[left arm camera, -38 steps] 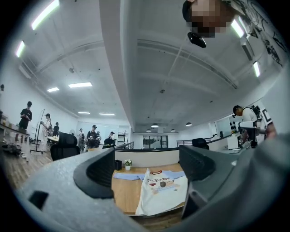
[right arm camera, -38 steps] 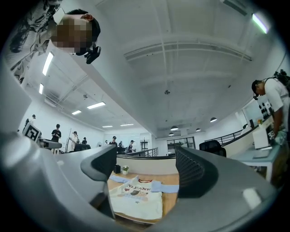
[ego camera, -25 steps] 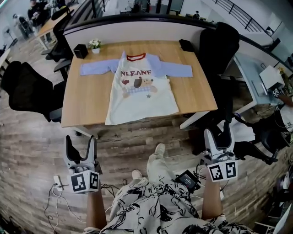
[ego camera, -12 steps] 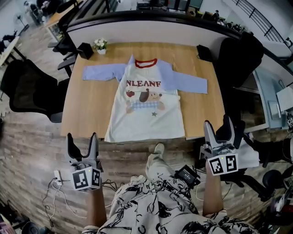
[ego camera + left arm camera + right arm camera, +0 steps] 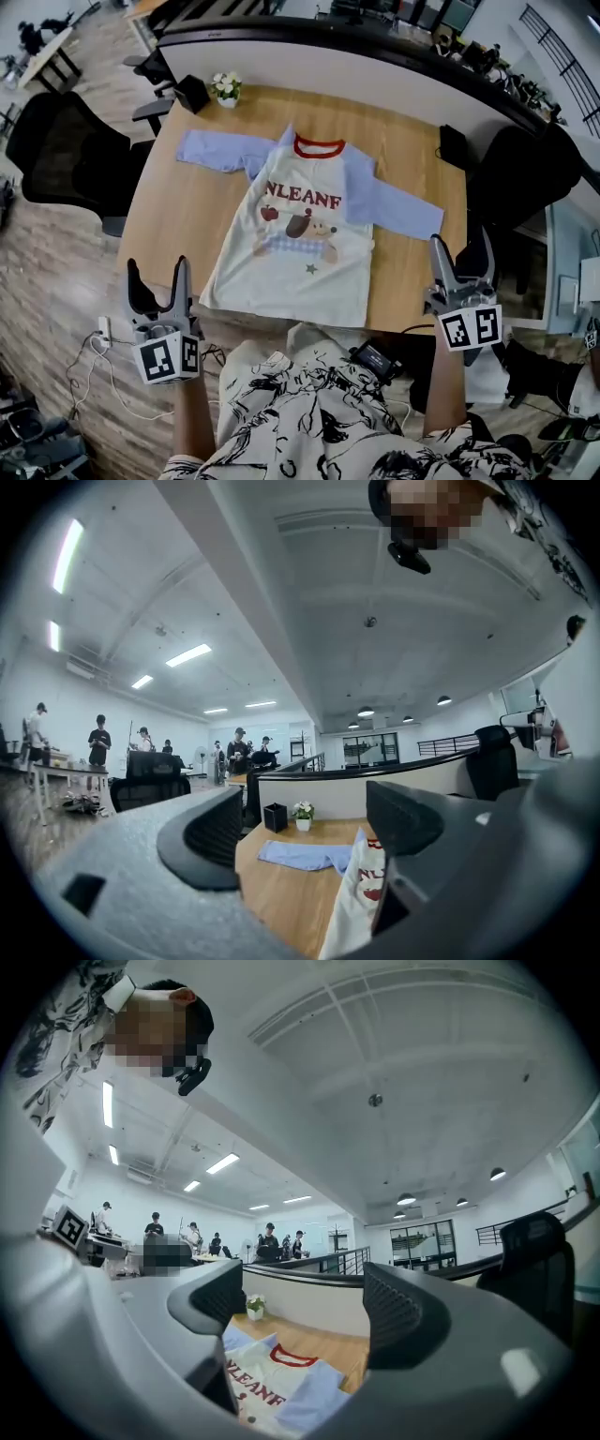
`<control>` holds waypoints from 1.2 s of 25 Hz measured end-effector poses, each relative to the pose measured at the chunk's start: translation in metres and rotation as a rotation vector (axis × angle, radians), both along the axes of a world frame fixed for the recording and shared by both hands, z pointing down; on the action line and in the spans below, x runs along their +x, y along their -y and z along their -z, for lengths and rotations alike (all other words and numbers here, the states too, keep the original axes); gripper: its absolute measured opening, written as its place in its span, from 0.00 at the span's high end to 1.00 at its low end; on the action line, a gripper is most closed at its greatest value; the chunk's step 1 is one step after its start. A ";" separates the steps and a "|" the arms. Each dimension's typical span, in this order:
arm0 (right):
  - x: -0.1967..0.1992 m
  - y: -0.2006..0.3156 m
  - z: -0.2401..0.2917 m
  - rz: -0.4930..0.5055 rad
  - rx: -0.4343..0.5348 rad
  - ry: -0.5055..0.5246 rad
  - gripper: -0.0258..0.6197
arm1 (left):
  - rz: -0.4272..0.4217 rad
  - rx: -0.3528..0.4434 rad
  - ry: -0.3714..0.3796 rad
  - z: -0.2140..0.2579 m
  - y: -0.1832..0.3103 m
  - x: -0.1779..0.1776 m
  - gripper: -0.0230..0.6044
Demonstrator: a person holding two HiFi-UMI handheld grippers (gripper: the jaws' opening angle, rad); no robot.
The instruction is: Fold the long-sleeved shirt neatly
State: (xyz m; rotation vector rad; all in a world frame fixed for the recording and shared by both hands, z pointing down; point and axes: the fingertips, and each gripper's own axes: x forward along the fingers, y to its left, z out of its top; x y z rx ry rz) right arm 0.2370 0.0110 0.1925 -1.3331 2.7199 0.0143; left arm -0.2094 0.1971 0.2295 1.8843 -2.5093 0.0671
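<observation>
The white long-sleeved shirt (image 5: 300,239) with pale blue sleeves, a red collar and a dog print lies flat and face up, sleeves out, on the light wooden table (image 5: 178,220). The left gripper (image 5: 157,274) is off the table's near left corner. Its jaws are spread and empty, having just closed slightly. The right gripper (image 5: 462,258), by the near right corner, is also spread wide and empty.

Wood-plank floor (image 5: 66,244), black office chairs (image 5: 66,155), ceiling strip lights (image 5: 190,654)

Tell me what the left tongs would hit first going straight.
Probably nothing near: the left tongs, empty and just closing slightly, point level over the table's bare left side. Beyond lie the blue sleeve, then the black box; height is unclear.
</observation>
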 end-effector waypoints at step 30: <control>-0.415 0.271 -0.178 0.534 -0.219 -0.365 0.37 | -0.202 -0.364 -0.163 -0.216 0.298 -0.126 0.41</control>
